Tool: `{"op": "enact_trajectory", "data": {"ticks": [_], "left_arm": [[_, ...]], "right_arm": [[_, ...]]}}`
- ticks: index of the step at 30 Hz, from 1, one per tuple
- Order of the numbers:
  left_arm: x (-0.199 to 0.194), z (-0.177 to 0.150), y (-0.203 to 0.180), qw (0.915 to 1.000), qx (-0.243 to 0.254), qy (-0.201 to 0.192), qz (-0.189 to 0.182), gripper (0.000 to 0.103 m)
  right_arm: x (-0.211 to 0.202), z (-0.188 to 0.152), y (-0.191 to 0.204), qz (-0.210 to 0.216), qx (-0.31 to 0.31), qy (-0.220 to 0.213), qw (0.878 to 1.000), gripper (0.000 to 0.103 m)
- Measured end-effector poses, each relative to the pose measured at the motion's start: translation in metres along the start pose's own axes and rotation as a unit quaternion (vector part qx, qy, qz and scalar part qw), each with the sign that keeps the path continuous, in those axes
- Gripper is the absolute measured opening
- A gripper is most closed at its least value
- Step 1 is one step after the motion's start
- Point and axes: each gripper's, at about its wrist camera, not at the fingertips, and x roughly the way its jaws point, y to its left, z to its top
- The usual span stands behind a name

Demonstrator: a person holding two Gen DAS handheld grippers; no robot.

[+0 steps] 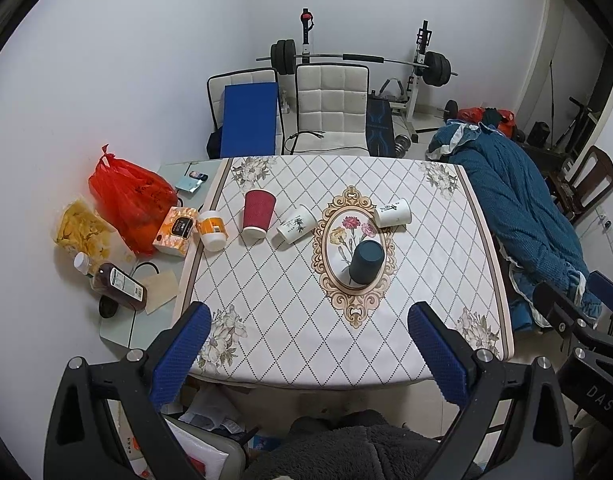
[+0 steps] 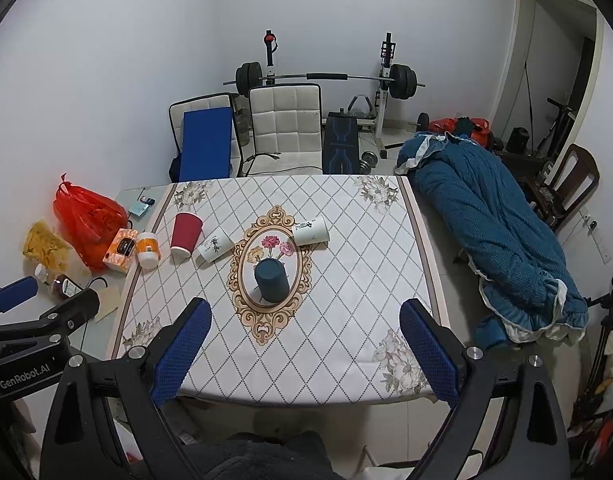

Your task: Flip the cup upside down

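Note:
A dark blue cup stands upside down on the flower medallion in the middle of the table; it also shows in the right wrist view. A red cup stands upside down. Two white cups lie on their sides, one left of the medallion and one at its far right. My left gripper and right gripper are both open and empty, held above the table's near edge, well short of the cups.
An orange-labelled white tub, a tissue box, a red bag, a chips bag and a brown bottle crowd the table's left side. Chairs and a barbell rack stand behind. A blue quilt lies to the right.

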Motion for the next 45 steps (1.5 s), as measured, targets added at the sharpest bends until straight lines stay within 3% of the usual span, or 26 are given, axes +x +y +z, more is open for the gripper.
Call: {"op": "enact_trajectory", "data": {"ticks": [45], "left_arm": [[-0.0059,-0.0029,-0.0030,1.0000,-0.001,0.000,0.007,0.101]], "right_arm": [[-0.0025,-0.0046,0.0018,-0.001,0.007,0.004,1.000,0.097]]}}
